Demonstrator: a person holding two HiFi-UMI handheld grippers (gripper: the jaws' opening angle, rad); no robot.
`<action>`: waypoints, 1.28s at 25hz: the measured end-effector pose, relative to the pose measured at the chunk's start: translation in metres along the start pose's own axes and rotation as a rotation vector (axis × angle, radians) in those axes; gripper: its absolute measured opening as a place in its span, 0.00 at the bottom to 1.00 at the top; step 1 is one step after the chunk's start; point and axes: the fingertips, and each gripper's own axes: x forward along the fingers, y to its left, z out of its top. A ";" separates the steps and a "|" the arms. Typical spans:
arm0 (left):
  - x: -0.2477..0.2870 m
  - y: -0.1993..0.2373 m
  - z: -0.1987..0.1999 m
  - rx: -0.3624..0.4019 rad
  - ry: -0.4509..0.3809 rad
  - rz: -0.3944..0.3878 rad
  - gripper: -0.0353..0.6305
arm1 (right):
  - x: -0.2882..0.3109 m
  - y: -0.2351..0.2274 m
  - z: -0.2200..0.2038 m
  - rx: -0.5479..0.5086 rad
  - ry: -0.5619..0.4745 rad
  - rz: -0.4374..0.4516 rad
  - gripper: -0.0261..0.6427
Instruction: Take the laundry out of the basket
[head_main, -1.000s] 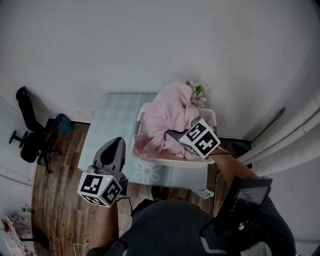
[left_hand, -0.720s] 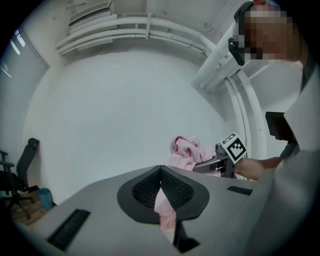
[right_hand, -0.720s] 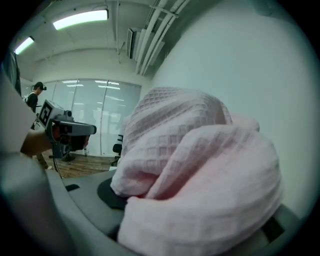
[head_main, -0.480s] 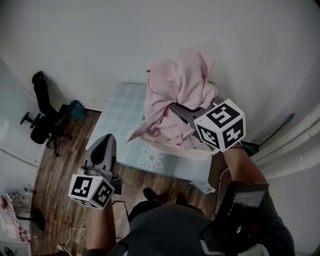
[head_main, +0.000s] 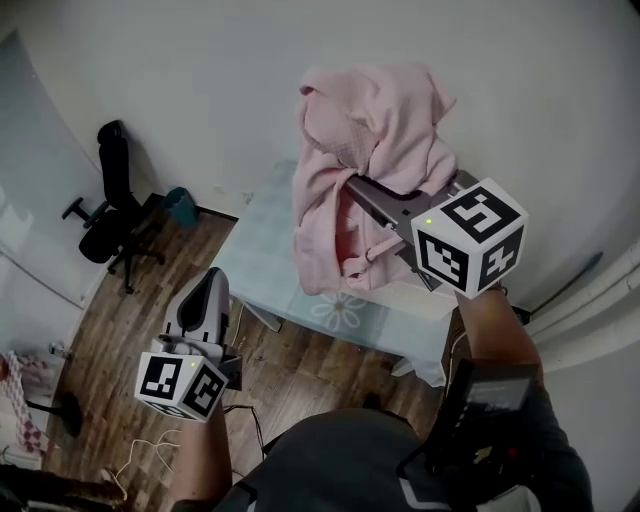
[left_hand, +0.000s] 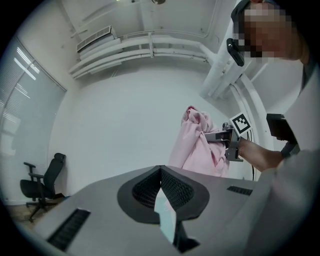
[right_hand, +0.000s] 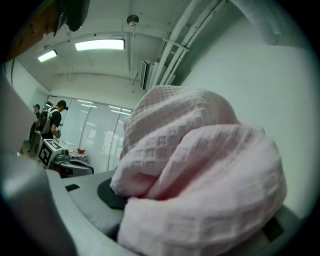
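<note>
A pink waffle-weave garment (head_main: 370, 170) hangs high above the table (head_main: 262, 255), bunched in my right gripper (head_main: 357, 188), which is shut on it. In the right gripper view the pink cloth (right_hand: 200, 185) fills the space between the jaws. The basket is hidden behind the hanging garment and the right gripper. My left gripper (head_main: 208, 292) is at the lower left over the wooden floor, beside the table, shut with nothing in it. The left gripper view shows its jaws (left_hand: 161, 172) pressed together, with the pink garment (left_hand: 196, 147) raised in the distance.
A black office chair (head_main: 110, 210) and a teal bin (head_main: 180, 205) stand by the white wall at left. White pipes (head_main: 590, 300) run along the right. A person (right_hand: 52, 125) stands far off by glass panels in the right gripper view.
My right gripper has risen with the pink garment, lifting it out of the basket until it hangs above the table. The left gripper has drifted down and left, away from the table.
</note>
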 end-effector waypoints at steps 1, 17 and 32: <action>-0.019 0.018 0.003 -0.004 -0.005 0.013 0.07 | 0.011 0.022 0.008 0.004 -0.006 0.008 0.44; -0.197 0.155 0.010 0.022 -0.008 0.315 0.07 | 0.129 0.225 0.018 0.102 -0.070 0.254 0.44; -0.266 0.190 -0.007 -0.033 -0.034 0.535 0.07 | 0.168 0.352 -0.012 0.112 -0.023 0.533 0.44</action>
